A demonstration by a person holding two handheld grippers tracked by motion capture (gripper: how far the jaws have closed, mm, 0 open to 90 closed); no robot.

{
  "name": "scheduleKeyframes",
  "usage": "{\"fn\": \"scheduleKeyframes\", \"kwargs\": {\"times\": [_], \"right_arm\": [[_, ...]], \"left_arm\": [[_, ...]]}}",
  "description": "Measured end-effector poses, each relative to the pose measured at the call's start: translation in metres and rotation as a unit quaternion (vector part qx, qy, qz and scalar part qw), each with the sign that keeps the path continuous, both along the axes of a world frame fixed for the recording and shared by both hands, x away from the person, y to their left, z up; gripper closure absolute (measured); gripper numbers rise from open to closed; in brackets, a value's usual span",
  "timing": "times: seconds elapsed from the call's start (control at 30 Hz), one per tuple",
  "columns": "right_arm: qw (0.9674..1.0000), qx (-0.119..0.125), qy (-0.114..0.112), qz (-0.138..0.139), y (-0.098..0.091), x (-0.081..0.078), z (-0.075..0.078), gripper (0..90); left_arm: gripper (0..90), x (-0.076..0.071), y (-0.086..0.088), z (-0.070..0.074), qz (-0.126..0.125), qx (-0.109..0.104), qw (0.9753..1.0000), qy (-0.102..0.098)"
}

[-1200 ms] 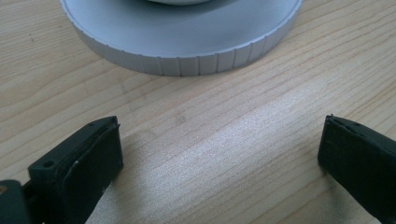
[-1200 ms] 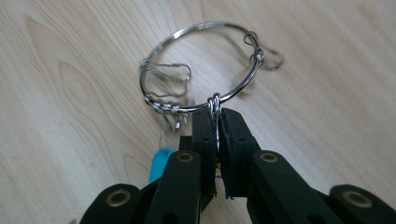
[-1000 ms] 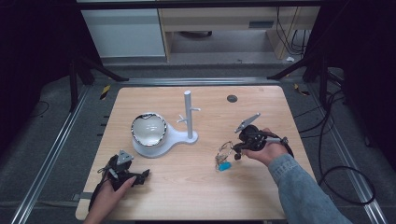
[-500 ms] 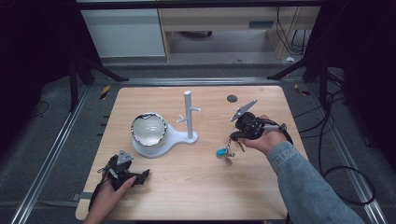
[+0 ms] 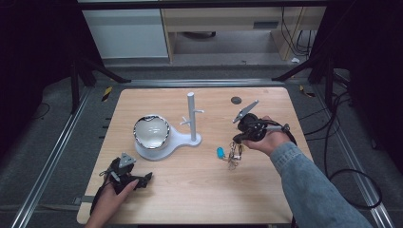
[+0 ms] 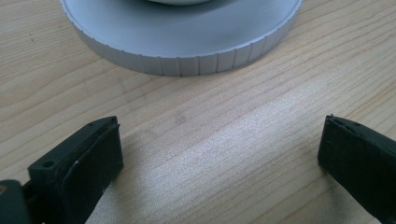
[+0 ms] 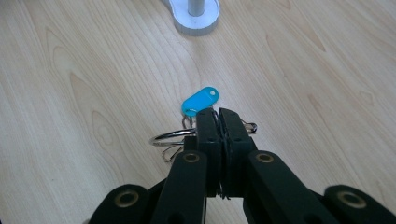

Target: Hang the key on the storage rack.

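The right tongs [image 7: 217,116] are clamped tight on a key ring [image 7: 170,137], their two black jaws pressed together over the wire loop. A blue tag [image 7: 200,101] hangs from the ring just beyond the jaw tips, and thin metal pieces show below the loop. In the high view the ring [image 5: 233,154] dangles under the right tongs [image 5: 236,140] with the tag [image 5: 221,152] at its left, at the right half of the desk [image 5: 199,190]; whether the lowest pieces touch the wood cannot be told. The person's right hand [image 5: 266,137] grips the tool, a denim sleeve running off toward the bottom right corner.

The left tongs [image 6: 219,144] stand wide open with nothing between the jaws, only bare wood. Just ahead of them is the ribbed round edge of a white stand [image 6: 182,51]. From above, the left tongs [image 5: 145,178] lie low near the desk's front left, held by the left hand [image 5: 114,194]. The stand [image 5: 166,142] carries a shiny bowl [image 5: 151,131] on its round base and an upright post [image 5: 191,116] with short pegs; the key ring is to the right of the post, apart from it. A small dark disc [image 5: 236,100] lies near the far right of the desk.
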State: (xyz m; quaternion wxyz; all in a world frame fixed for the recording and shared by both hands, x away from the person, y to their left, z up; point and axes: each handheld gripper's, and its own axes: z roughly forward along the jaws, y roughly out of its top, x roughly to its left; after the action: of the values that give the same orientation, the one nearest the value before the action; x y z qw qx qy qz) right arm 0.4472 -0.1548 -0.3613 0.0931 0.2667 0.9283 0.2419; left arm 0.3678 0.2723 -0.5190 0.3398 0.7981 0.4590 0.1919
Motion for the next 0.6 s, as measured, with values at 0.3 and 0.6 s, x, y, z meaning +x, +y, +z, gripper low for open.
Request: {"fn": "scheduleKeyframes", "kwargs": {"times": [0.3,0.6], "right_arm": [[0.9999,0.009,-0.012,0.005,0.003,0.004,0.022,88.5],[0.9997,0.01,-0.021,0.011,0.01,0.008,0.037,88.5]], "left_arm": [[0.0,0.0,0.0,0.0,0.0,0.0,1.0,0.0],[0.0,0.0,0.0,0.0,0.001,-0.002,1.0,-0.001]]}}
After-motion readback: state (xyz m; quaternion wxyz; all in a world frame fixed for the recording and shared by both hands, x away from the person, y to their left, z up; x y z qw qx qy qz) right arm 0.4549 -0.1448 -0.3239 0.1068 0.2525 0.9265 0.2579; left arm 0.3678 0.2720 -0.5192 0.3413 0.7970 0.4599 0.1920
